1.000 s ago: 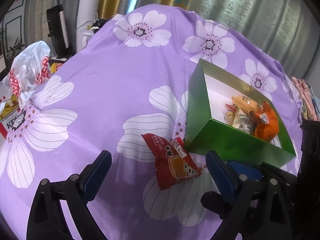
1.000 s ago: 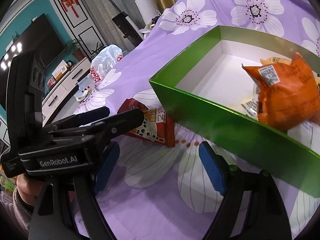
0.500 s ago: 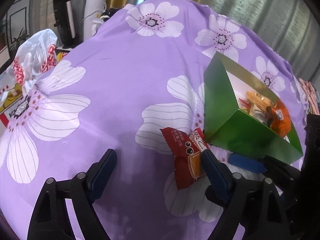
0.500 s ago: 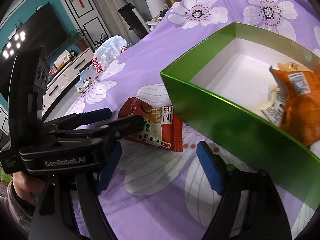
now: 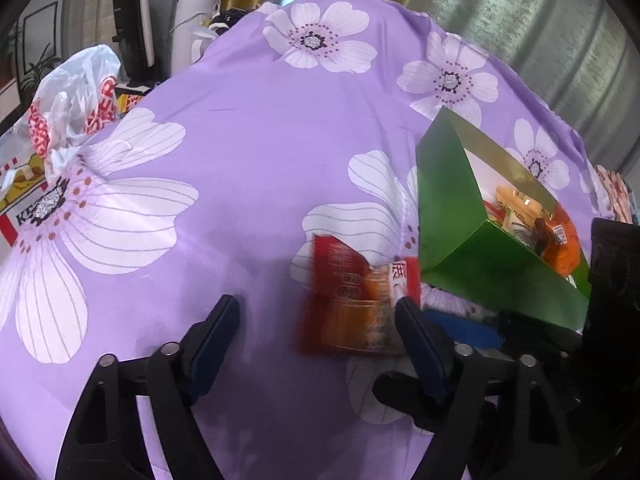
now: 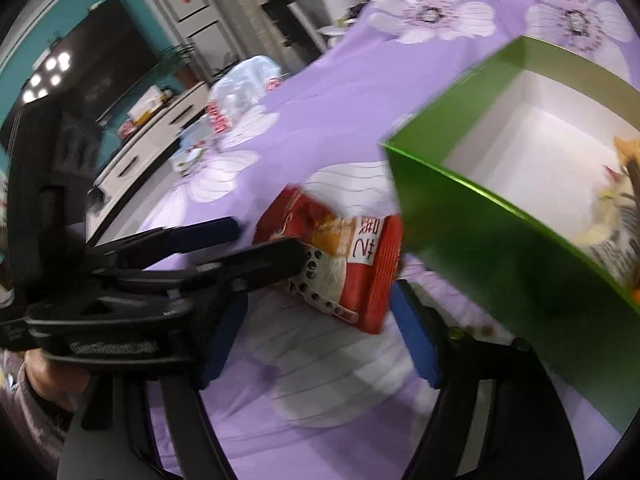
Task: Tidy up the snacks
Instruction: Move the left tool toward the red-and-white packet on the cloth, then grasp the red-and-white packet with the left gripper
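A red snack packet (image 5: 356, 300) lies on the purple flowered cloth beside the near left corner of a green box (image 5: 452, 232); the right wrist view shows the packet (image 6: 340, 256) too. The box (image 6: 472, 216) has a white inside and holds several snacks, one an orange bag (image 5: 564, 248). My left gripper (image 5: 316, 324) is open just above the cloth, its right finger against the packet's edge. My right gripper (image 6: 320, 328) is open and empty, close in front of the packet, with the left gripper's fingers (image 6: 256, 260) reaching in from the left.
A white plastic bag with red print (image 5: 68, 108) and a printed carton (image 5: 16, 200) sit at the cloth's far left edge. A black device (image 5: 134, 36) stands behind. A TV cabinet (image 6: 152, 136) lies beyond the table on the left.
Both grippers have moved forward toward the red packet. The packet now sits against the left gripper's right finger and looks blurred, shifted slightly.
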Action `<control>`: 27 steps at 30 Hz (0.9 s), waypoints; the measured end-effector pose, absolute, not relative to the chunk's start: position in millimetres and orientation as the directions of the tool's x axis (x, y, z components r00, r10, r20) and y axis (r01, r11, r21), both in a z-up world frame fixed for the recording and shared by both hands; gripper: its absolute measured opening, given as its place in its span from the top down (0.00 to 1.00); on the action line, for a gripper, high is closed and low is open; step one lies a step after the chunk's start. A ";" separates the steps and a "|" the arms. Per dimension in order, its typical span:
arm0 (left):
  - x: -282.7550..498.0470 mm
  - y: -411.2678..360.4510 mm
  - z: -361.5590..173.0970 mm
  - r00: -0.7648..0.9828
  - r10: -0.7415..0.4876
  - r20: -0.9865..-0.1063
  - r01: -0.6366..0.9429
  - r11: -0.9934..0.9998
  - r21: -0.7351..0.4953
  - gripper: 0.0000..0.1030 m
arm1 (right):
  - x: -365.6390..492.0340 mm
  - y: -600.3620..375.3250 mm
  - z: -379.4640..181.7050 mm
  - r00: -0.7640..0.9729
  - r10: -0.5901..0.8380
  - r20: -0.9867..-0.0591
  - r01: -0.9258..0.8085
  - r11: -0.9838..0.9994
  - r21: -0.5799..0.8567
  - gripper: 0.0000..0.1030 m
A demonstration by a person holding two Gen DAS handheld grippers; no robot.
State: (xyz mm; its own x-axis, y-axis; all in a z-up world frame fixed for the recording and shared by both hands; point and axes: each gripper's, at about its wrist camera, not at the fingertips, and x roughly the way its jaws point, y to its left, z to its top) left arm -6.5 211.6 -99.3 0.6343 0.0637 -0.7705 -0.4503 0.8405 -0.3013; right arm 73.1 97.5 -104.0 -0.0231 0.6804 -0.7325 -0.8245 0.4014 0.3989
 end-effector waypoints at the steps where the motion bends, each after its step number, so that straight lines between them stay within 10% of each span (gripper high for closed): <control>1: -8.1 212.9 -99.2 0.639 0.054 -0.767 -0.448 0.837 -0.315 0.24 | 70.1 96.7 -102.3 -0.037 0.691 -0.722 -0.825 0.386 0.412 0.40; 11: 1.2 223.7 -98.9 0.648 -0.005 -0.762 -0.402 0.847 -0.348 0.26 | 82.1 96.5 -110.5 -0.001 0.696 -0.718 -0.764 0.463 0.449 0.38; 18: 0.3 229.1 -104.3 0.660 -0.077 -0.748 -0.371 0.832 -0.413 0.56 | 72.6 109.0 -109.8 0.030 0.675 -0.737 -0.796 0.462 0.390 0.54; 27: -4.5 229.4 -107.2 0.678 -0.164 -0.716 -0.333 0.800 -0.499 0.63 | 73.9 105.2 -108.4 0.060 0.645 -0.762 -0.813 0.474 0.338 0.63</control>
